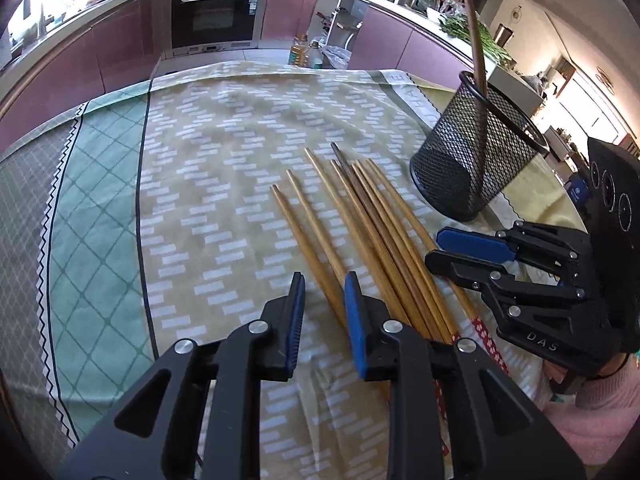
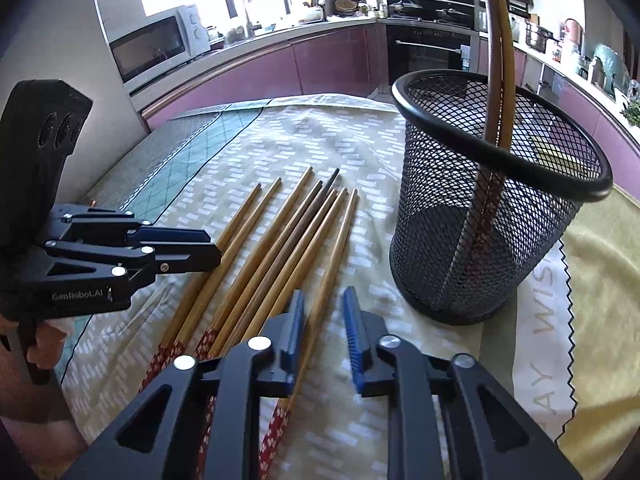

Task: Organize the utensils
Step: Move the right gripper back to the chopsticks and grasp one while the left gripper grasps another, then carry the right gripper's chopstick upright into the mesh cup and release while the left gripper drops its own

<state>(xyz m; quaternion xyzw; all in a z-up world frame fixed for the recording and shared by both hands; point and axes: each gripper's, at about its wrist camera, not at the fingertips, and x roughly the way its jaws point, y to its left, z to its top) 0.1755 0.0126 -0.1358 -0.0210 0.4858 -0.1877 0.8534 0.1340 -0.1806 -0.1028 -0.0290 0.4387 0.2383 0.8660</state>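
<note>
Chopsticks (image 1: 360, 216) lie fanned on a patterned cloth (image 1: 224, 128) covering the counter, centre of the left wrist view, tips pointing away. A black mesh holder (image 2: 480, 216) stands upright just right of them in the right wrist view, holding two chopsticks that lean against its rim. The left tool (image 1: 323, 322) hovers low over the near ends, jaws slightly apart, nothing pressed between the pads. The right tool (image 2: 325, 330) also stands slightly apart, one chopstick passing beneath its left pad. Bare cloth stretches wide toward the upper left edge.
</note>
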